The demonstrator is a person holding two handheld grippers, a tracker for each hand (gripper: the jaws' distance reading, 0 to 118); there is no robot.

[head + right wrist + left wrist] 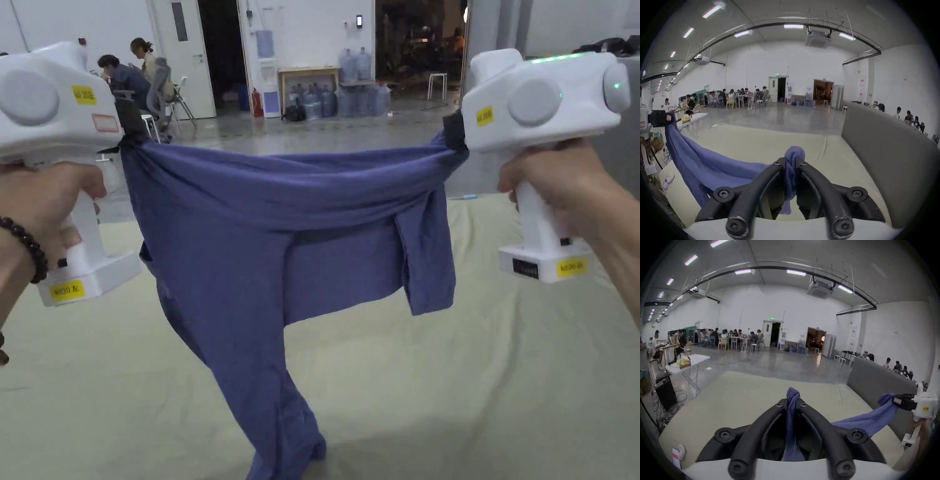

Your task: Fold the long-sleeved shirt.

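The shirt (269, 250) hangs in the air above the mat (469, 387), its lower end touching it; left gripper (792, 404) and right gripper (791, 160) each pinch one end.

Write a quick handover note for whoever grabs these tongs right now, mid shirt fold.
Left tongs: shut on the blue shirt, bunched fabric between the jaws.
Right tongs: shut on the shirt's other end.
Shirt hangs stretched in the air between both; one long part trails down to the pale green mat.
Done: shirt picked up and spread.
Left: lay it flat on the mat, fold sleeves in, fold the body.
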